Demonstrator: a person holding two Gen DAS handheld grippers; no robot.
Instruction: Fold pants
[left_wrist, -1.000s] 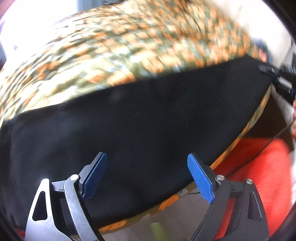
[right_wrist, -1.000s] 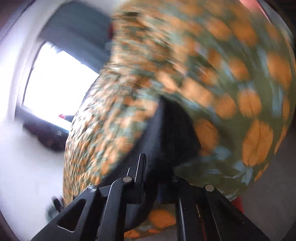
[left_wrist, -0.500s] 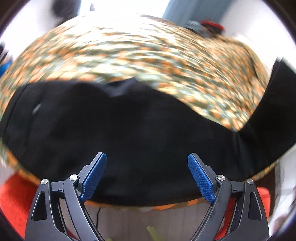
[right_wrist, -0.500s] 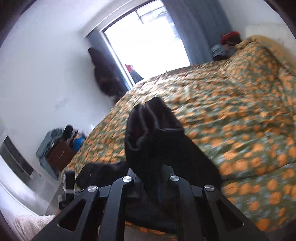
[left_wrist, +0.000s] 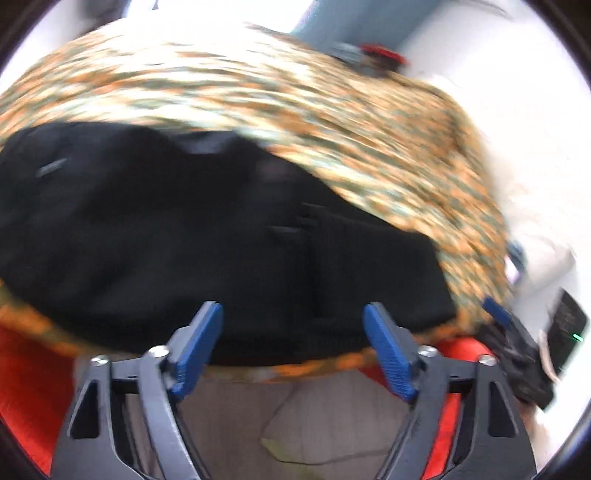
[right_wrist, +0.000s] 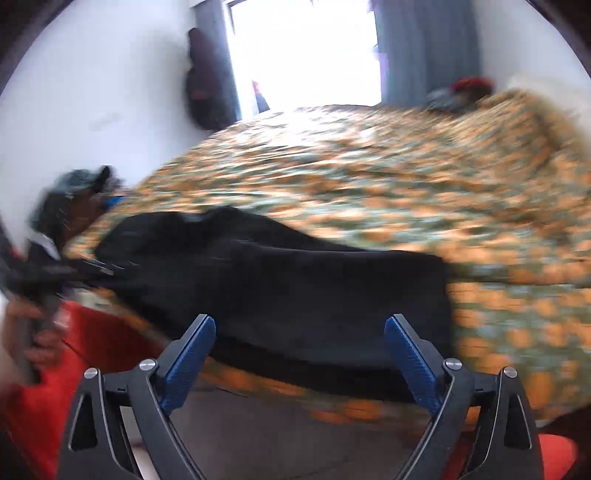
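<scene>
The black pants (left_wrist: 207, 236) lie folded over near the front edge of a bed with an orange and green patterned cover (left_wrist: 332, 122). They also show in the right wrist view (right_wrist: 295, 288) as a flat stacked shape. My left gripper (left_wrist: 293, 332) is open and empty, just in front of the pants' near edge. My right gripper (right_wrist: 299, 347) is open and empty, also at the near edge, right of the left one. The right gripper shows at the right edge of the left wrist view (left_wrist: 513, 343). Both views are blurred by motion.
The bed cover (right_wrist: 461, 192) spreads far behind and to the right of the pants. Red fabric (left_wrist: 26, 376) hangs below the bed edge. A bright window and curtains (right_wrist: 306, 51) are at the back. The hand holding the left gripper (right_wrist: 29, 317) shows at the left.
My right gripper has let go of the pants and opened; the lifted end now lies folded over on the bed. My left gripper stayed open and swung its view rightward.
</scene>
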